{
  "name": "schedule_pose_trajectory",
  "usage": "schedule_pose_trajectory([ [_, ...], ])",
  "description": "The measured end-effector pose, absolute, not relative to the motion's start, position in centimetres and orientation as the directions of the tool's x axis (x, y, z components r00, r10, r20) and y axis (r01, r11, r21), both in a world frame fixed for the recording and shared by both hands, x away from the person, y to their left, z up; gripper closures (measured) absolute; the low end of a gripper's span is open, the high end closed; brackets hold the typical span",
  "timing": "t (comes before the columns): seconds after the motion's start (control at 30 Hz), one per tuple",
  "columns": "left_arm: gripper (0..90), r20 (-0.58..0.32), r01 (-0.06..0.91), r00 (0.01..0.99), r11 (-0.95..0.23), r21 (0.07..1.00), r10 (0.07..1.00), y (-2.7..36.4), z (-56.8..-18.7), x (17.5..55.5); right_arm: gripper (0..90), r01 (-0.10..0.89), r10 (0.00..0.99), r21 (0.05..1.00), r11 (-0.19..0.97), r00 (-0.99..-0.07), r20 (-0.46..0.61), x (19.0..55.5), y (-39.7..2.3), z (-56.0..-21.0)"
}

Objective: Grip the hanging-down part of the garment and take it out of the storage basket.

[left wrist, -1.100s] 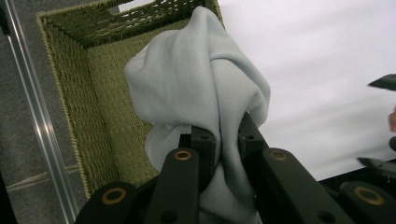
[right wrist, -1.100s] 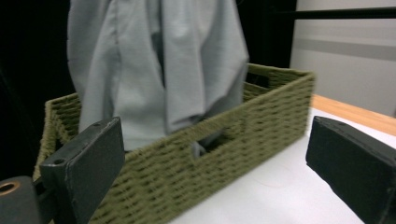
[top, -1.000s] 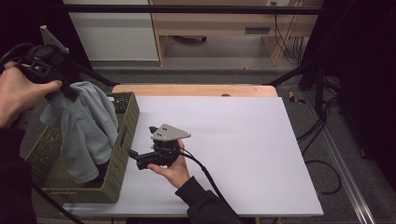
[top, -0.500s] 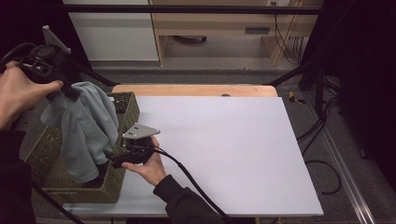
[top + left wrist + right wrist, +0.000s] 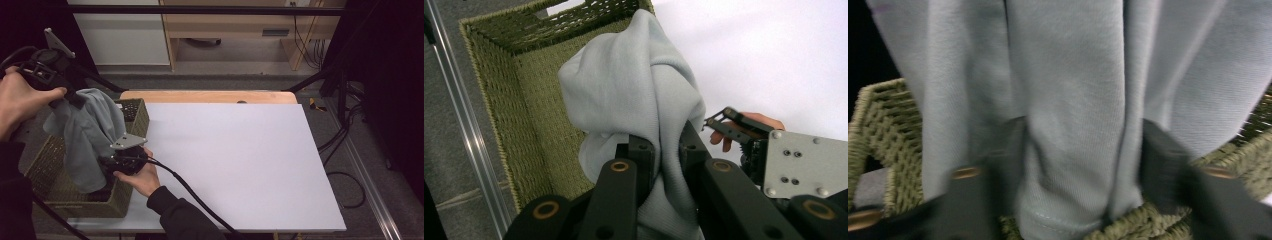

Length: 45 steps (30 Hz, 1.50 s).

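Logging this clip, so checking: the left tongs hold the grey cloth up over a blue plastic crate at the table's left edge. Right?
One thing is off: the container is a green woven basket, not a blue plastic crate, as the left gripper view shows. The rest holds: the left tongs are shut on the grey cloth, lifted above the basket at the table's left edge.

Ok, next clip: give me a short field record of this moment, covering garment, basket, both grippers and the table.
garment: grey cloth hanging from above into the basket
basket: green woven basket at the table's left edge
left gripper: raised, shut on the cloth's upper part
right gripper: at the basket's near wall, jaws either side of a hanging fold, not yet closed
table: white top
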State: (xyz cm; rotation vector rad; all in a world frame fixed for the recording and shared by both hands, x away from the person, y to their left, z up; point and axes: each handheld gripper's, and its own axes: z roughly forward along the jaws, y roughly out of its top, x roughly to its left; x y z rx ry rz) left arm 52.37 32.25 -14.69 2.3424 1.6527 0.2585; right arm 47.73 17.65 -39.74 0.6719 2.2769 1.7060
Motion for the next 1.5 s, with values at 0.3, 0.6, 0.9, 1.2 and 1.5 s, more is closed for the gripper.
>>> schedule_pose_trajectory([
  [0.3, 80.9, -0.006, 0.892, 0.338, -0.318, 0.322, 0.941, 32.5, -14.6, 52.3, 86.0, 0.222, 0.467, 0.946, 0.238, -0.880, 0.089, 48.2, 16.3, -39.1],
  [0.6, 80.9, -0.010, 0.886, 0.331, -0.307, 0.347, 0.943, 33.0, -14.2, 51.9, 86.4, 0.202, 0.453, 0.968, 0.149, -0.884, 0.115, 47.7, 12.4, -36.2],
  [0.9, 80.8, -0.021, 0.881, 0.343, -0.313, 0.356, 0.939, 32.7, -14.2, 51.8, 86.6, 0.124, 0.487, 0.988, 0.093, -0.871, 0.064, 46.9, 7.6, -32.0],
  [1.2, 80.8, -0.030, 0.871, 0.365, -0.330, 0.363, 0.930, 31.9, -14.2, 51.7, 86.6, 0.077, 0.522, 0.994, 0.075, -0.852, 0.027, 46.7, 5.5, -29.6],
  [1.5, 80.8, -0.045, 0.858, 0.391, -0.347, 0.378, 0.919, 31.1, -13.9, 51.7, 86.6, 0.020, 0.566, 0.999, 0.043, -0.824, -0.008, 46.5, 3.8, -26.5],
])
